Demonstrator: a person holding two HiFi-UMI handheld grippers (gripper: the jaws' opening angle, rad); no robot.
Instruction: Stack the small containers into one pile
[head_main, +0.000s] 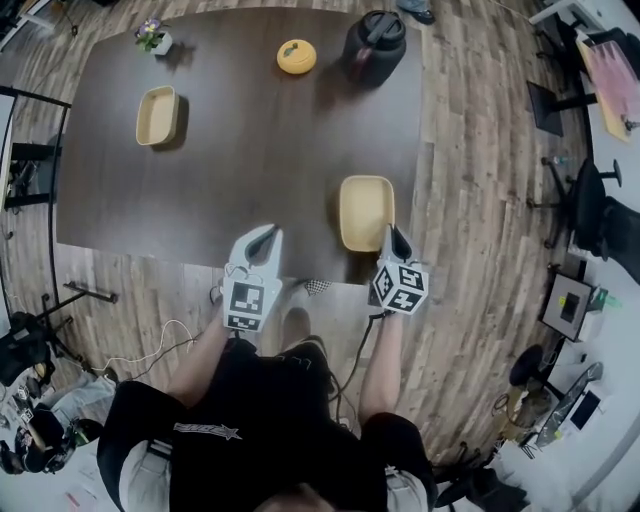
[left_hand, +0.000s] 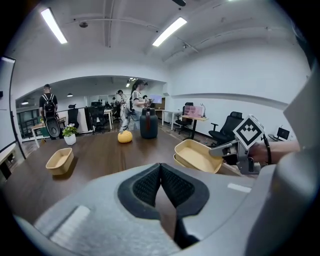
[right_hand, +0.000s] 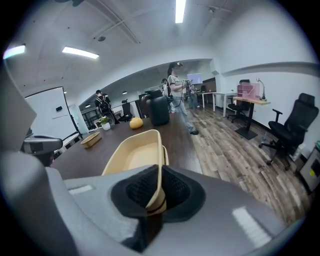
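Observation:
A tan rectangular container sits at the table's near right edge. My right gripper is shut on its near right rim; in the right gripper view the thin wall is pinched between the black pads. A second container's rim shows just beneath it, though I cannot tell if they touch. Another tan container stands alone at the far left of the table, also seen in the left gripper view. My left gripper hovers at the near table edge, shut and empty.
At the far side of the dark table are a yellow round lidded pot, a black jug and a small potted plant. Office chairs and desks stand to the right on the wooden floor.

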